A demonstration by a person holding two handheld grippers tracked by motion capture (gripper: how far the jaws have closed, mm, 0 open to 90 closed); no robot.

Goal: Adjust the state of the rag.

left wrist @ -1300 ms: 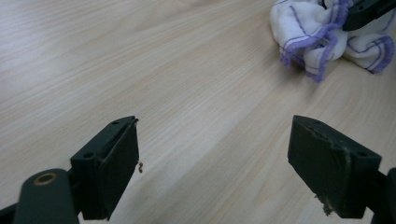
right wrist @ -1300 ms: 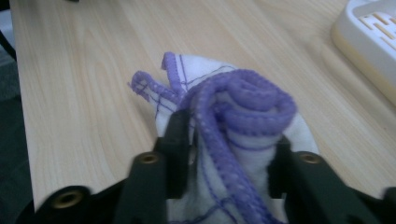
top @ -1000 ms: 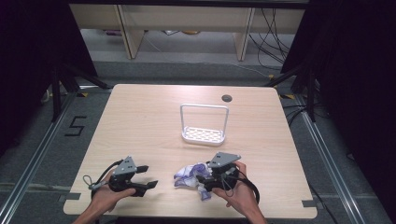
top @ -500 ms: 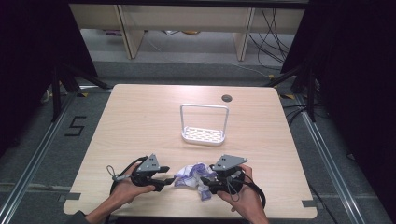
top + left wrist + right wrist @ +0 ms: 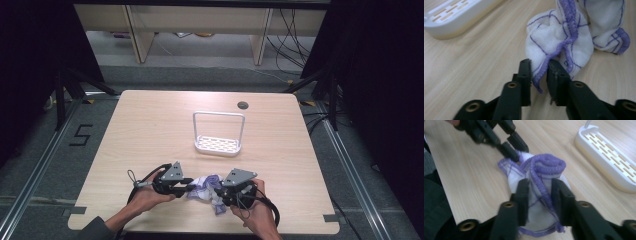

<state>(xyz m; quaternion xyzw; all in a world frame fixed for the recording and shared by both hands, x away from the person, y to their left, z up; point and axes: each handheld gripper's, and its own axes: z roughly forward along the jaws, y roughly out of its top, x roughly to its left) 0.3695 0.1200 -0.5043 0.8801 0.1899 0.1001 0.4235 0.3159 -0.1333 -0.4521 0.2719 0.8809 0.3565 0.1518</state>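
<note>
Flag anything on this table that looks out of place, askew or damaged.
Only the white cloth with purple stitching looks untidy: it lies crumpled in a heap near the table's front edge, pinched by the left gripper and right gripper. The white rack stands upright, undamaged.

The cloth (image 5: 206, 186) I am working on is a small white rag with thin purple grid lines and a thick purple stitched hem, lying crumpled in a loose heap on the pale wooden table near its front edge. Seen from my left gripper view, the cloth (image 5: 564, 42) bunches into soft folds, with one hemmed edge trailing down to the tabletop, while from my right gripper view the cloth (image 5: 541, 185) stands up in a gathered ridge topped by a rolled curl of purple hem, its lower edge spread flat on the wood
</note>
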